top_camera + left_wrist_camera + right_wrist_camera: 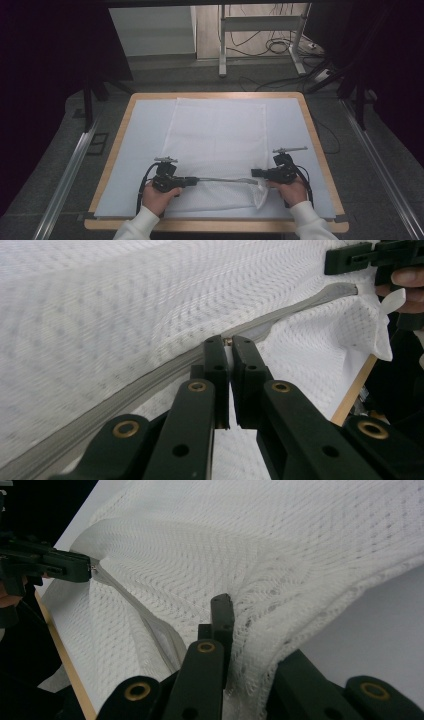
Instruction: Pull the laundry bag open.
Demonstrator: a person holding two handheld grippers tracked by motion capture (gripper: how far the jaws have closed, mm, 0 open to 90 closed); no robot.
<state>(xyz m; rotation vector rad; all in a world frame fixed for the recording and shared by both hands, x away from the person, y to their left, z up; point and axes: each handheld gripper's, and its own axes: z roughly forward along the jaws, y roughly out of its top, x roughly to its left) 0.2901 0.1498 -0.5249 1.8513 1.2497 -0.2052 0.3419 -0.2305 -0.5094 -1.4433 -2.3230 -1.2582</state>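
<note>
A white mesh laundry bag (217,145) lies flat on a pale blue mat (145,130) that covers a wooden-edged table (117,145), its near edge lifted and stretched between the two hands. The left gripper (192,180) has its jaws pressed together on the small metal zipper pull (228,341) of the grey zipper (225,179), which runs taut along the bag's near side. The right gripper (254,173) pinches the mesh at the bag's near right corner, cloth bunched around its jaws. Nothing else rests on the mat; bare blue strips flank the bag left and right. The table's front edge sits just under the forearms. Beyond the far edge stand a metal frame (260,30) and loose cables (280,47) on the floor, well apart.
</note>
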